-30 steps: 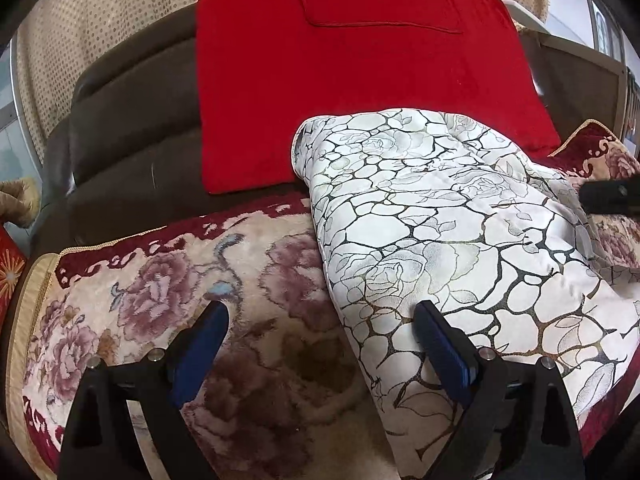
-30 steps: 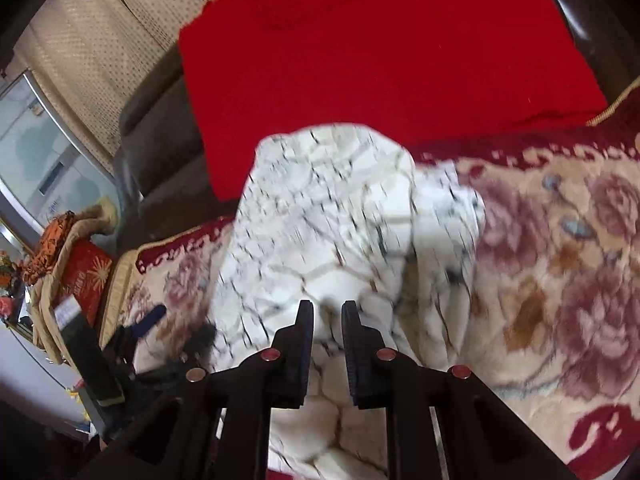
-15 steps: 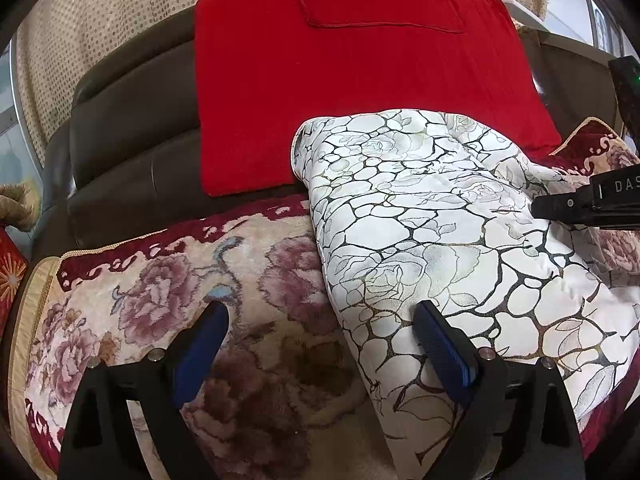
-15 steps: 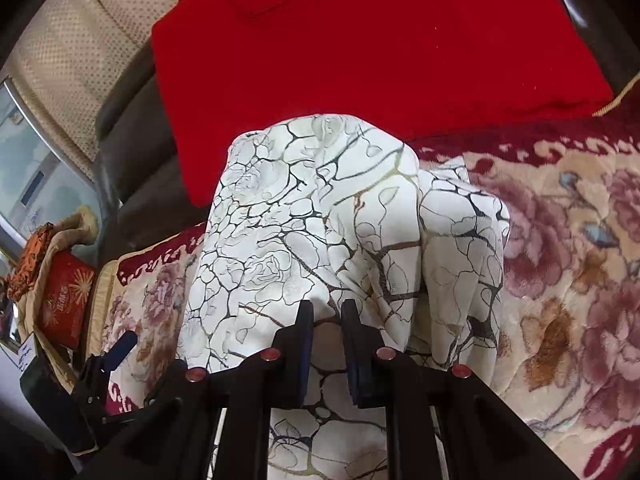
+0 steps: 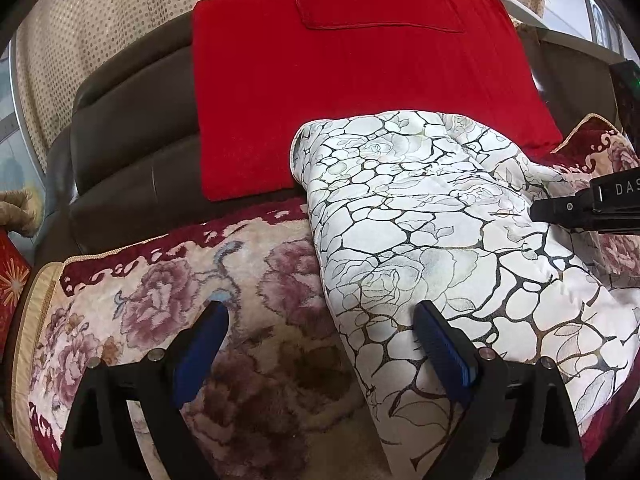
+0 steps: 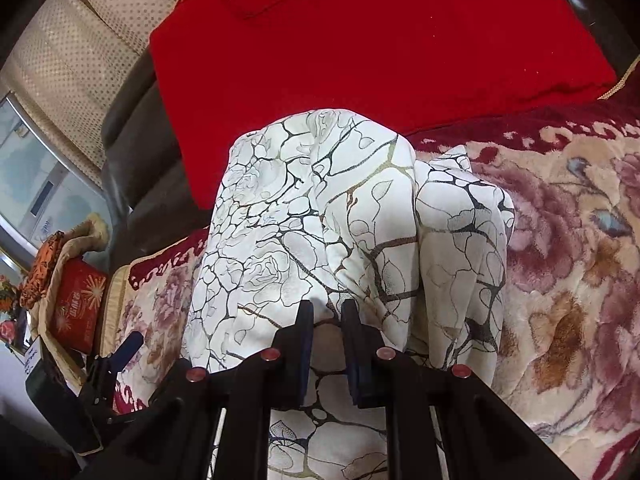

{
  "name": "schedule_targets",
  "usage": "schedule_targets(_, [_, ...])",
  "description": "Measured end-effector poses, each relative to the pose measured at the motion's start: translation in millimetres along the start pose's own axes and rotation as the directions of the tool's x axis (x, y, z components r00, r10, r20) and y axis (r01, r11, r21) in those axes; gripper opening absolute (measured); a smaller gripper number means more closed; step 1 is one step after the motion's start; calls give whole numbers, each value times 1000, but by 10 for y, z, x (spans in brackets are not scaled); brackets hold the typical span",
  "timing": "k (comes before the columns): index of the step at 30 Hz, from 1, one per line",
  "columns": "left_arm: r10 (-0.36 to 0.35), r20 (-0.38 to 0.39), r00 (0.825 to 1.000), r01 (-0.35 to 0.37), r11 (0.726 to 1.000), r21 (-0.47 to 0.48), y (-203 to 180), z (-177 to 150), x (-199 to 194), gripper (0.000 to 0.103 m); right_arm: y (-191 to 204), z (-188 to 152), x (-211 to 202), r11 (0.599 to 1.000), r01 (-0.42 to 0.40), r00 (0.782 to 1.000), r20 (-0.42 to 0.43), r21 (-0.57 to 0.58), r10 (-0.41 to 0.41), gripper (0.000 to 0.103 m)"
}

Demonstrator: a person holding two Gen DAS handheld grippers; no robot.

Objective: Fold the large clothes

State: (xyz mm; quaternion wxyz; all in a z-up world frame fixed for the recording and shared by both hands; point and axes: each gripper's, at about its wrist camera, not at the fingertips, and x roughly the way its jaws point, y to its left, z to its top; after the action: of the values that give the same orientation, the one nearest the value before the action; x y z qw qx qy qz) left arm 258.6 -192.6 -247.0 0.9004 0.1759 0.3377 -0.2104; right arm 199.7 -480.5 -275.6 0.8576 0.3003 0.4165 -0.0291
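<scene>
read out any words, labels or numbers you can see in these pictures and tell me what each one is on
"DAS": white letters on the black body of the right hand-held gripper, cut off by the edge of the left wrist view, so the word may run on.
Red box with gold starbursts, left of the sofa: gold lettering on its front, too small and blurred to read.
White paper below the box: handwriting, unreadable.
Nothing readable on the white patterned garment.
</scene>
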Motion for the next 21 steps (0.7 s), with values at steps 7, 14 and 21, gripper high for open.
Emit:
schedule_targets(7, [1,2,1000,-1,1000,5,-6,4,2,94,-23,4,4,1000,-13,1000,0,7,13,18])
schedule_targets(14, [8,6,1000,-8,1000,13,-16,15,-6,94,-45,4,1,1000,-25,1000,-1,14,25,18])
schedule_targets(21, [69,22,997,-69,998,-8,34,58,-118,94,33,-21,4,999,18,1000,16,-41,-18,18])
